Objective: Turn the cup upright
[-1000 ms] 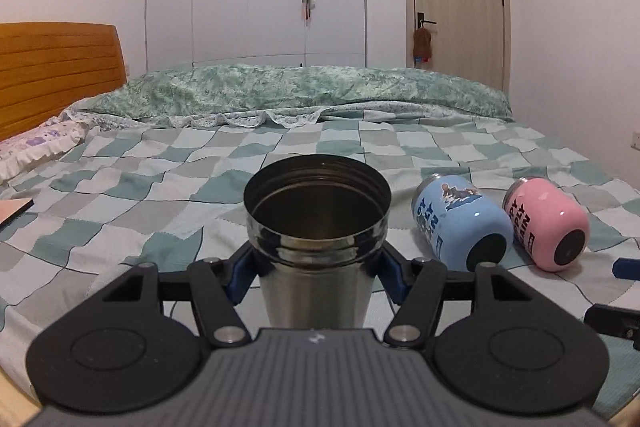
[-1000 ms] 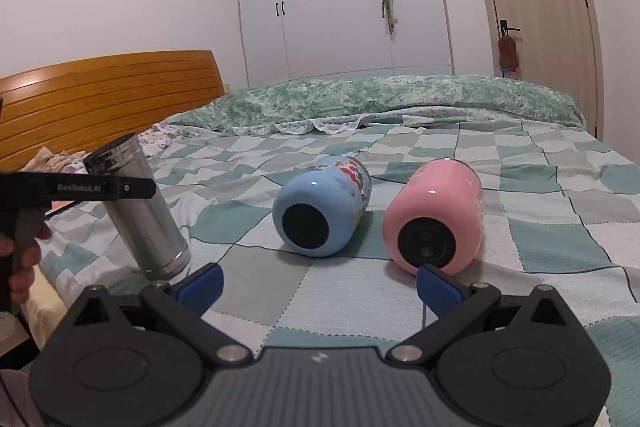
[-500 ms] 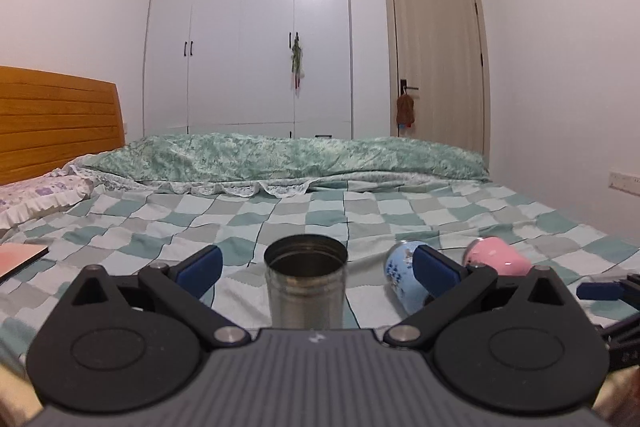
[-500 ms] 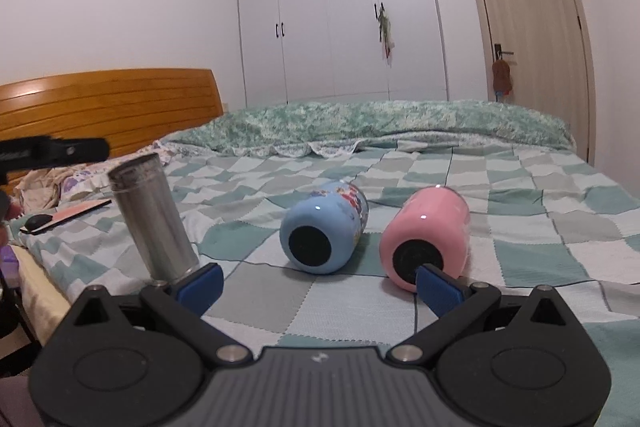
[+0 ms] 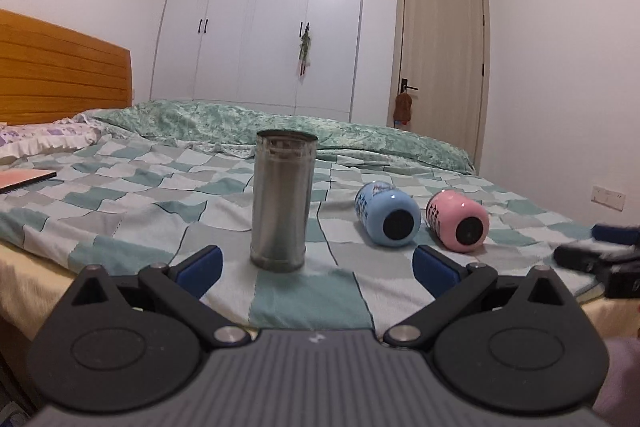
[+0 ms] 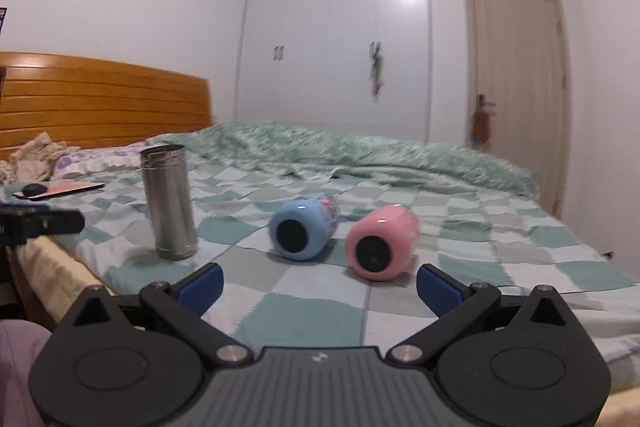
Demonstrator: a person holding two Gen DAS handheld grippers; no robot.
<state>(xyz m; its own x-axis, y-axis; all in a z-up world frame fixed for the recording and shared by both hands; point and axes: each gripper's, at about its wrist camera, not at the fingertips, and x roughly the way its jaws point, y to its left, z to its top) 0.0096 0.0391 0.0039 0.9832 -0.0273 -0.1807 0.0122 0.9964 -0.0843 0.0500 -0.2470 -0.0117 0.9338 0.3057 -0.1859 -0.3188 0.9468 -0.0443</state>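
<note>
A steel cup stands upright, mouth up, on the checked bedspread near the bed's front edge; it also shows in the right wrist view. My left gripper is open and empty, just short of the cup. A blue cup and a pink cup lie on their sides to its right, bases toward me. In the right wrist view the blue cup and pink cup lie ahead of my right gripper, which is open and empty.
A wooden headboard is at the left, with a pillow and a flat pink book. A folded green quilt lies across the far side. White wardrobes and a door stand behind.
My left gripper let go of the steel cup, opened and drew back toward the bed's edge. The cup stays standing. My right gripper pulled back a little.
</note>
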